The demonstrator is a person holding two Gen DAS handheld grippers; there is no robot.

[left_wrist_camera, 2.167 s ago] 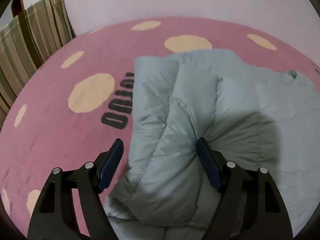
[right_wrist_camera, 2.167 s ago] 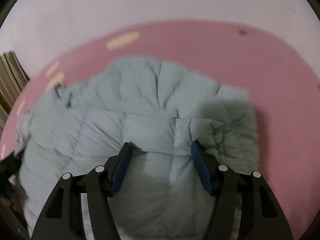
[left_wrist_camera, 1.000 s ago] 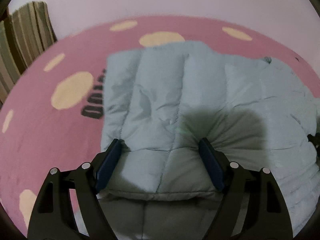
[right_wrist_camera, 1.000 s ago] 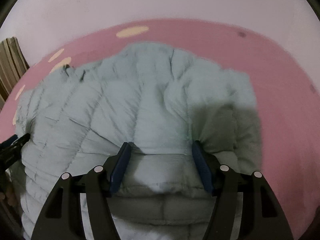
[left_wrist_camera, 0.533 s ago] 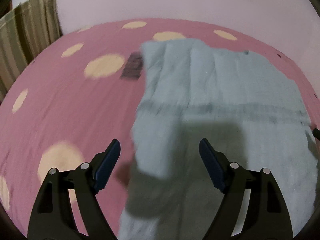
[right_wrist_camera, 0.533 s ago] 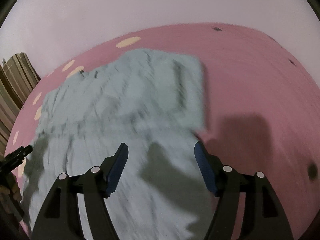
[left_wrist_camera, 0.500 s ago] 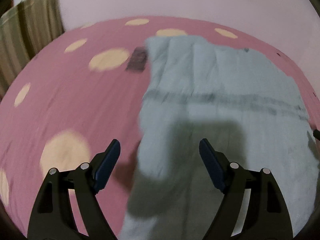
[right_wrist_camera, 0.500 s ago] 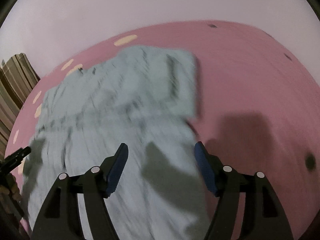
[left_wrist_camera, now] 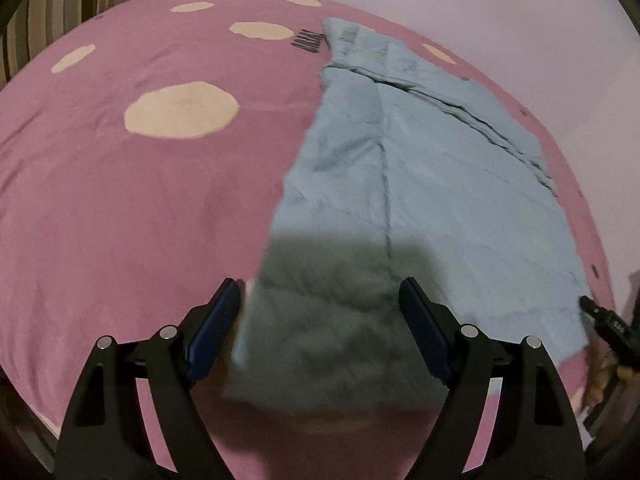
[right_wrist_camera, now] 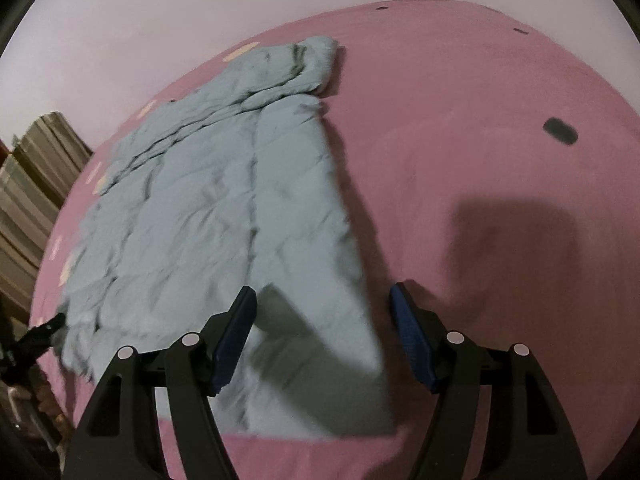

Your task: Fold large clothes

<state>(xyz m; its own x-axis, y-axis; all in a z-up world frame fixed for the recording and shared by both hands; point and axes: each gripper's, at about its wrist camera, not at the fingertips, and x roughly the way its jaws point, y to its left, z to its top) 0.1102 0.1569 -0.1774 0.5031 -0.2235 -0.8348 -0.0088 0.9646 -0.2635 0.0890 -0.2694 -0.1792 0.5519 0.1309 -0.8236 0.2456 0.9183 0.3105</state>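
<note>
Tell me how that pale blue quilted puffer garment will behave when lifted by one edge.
The pale blue quilted puffer garment is probably floppy: it lies creased and flat on the pink spotted bedspread. Likely light for its bulk, given the puffy stitched panels. Its folded far end may well slide open.

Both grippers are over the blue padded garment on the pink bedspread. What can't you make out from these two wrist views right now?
- Garment's near hem, left wrist view: shadowed and blurred.
- Its sleeves and front: folded under or unseen in either view.
- Black lettering on the bedspread: too small, partly covered by the garment.
- Right gripper, left wrist view: only a tip shows; the frame edge cuts it off.
</note>
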